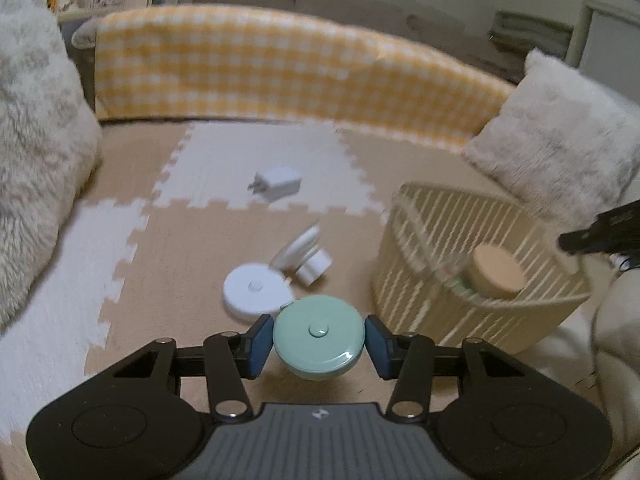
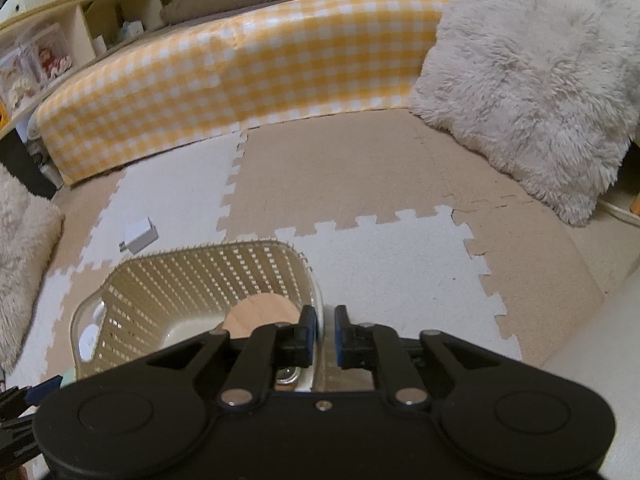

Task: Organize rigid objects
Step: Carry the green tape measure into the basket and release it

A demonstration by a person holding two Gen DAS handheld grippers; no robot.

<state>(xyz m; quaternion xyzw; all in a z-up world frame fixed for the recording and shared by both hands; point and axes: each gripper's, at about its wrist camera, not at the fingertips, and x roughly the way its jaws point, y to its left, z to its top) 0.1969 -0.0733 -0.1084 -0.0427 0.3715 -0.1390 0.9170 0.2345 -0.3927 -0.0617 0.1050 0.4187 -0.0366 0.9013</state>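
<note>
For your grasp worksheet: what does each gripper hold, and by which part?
Left gripper: round mint-green tape measure, pinched across its opposite edges. Right gripper: the beige slatted plastic basket, by its rim.

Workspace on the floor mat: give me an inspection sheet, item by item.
Surface: beige and white puzzle mat.
Job's things: slatted basket holding a cork-lidded jar; mint round case; white round disc; white folded gadget; white charger plug.
Clutter: nothing seen.
Grippers: left gripper jaws clamp the mint case; right gripper jaws straddle the basket's rim, grip unclear.
Cables: nothing seen.
Surroundings: yellow gingham cushion, fluffy pillows, shelf.
</note>
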